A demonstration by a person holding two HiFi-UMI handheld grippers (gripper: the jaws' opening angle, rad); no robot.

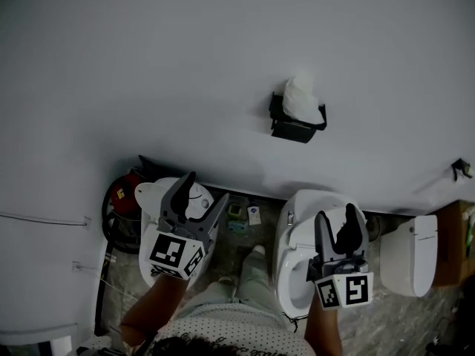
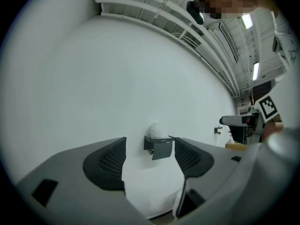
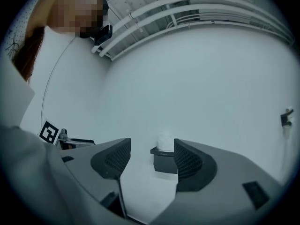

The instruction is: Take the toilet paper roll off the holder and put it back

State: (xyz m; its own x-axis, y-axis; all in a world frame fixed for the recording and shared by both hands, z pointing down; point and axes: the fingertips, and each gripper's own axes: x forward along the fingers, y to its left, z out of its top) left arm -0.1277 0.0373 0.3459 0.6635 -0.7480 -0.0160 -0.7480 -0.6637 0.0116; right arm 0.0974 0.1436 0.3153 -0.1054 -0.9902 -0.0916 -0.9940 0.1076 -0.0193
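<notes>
1. The black holder (image 1: 295,127) is fixed to the white wall (image 1: 148,65). The white roll (image 1: 300,96) sits at its top, touching it.
2. Left gripper (image 1: 206,190): claw wide, with nothing between the pads. It is low in the head view, well apart from the holder.
3. Left gripper view: the holder (image 2: 159,148) and roll (image 2: 154,129) show through the gap between the jaws, far off on the wall.
4. Right gripper (image 1: 336,217): claw wide and holding nothing. It is over the toilet (image 1: 293,243), below the holder and well apart from it.
5. Right gripper view: the holder (image 3: 165,162) and roll (image 3: 165,142) show between the jaws, close by the right pad in the picture but not touched.
6. A small dark hook (image 1: 462,169) is on the wall to the right of the holder.
</notes>
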